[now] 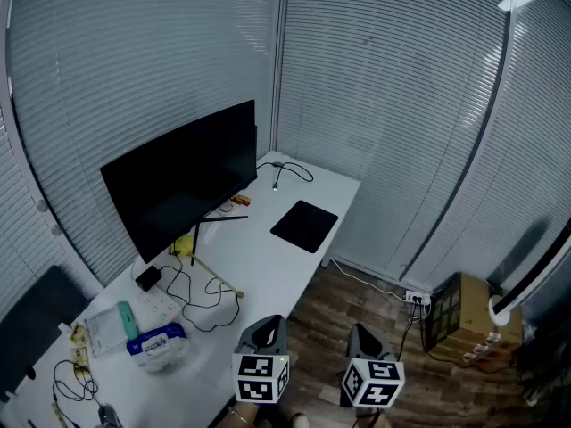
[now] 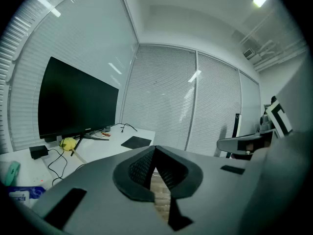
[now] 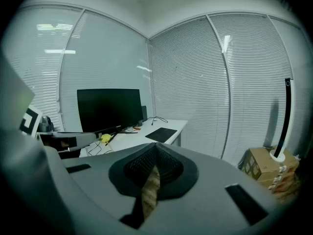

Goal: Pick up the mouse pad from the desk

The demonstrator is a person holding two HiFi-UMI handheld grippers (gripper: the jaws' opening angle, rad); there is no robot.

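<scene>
A black mouse pad (image 1: 304, 226) lies flat near the far right end of the white desk (image 1: 268, 266); it also shows as a dark patch (image 2: 136, 142) in the left gripper view and as mouse pad (image 3: 161, 134) in the right gripper view. My left gripper (image 1: 261, 336) hangs at the desk's near edge, jaws shut with nothing between them. My right gripper (image 1: 365, 341) is off the desk, over the wooden floor, also shut and empty. Both are well short of the pad.
A black monitor (image 1: 183, 185) stands along the desk's back. Cables (image 1: 201, 297), a black adapter (image 1: 147, 278), a yellow object (image 1: 183, 245) and a wipes pack (image 1: 156, 344) lie on the near half. A cardboard box (image 1: 459, 315) and power strip (image 1: 416, 298) sit on the floor at right.
</scene>
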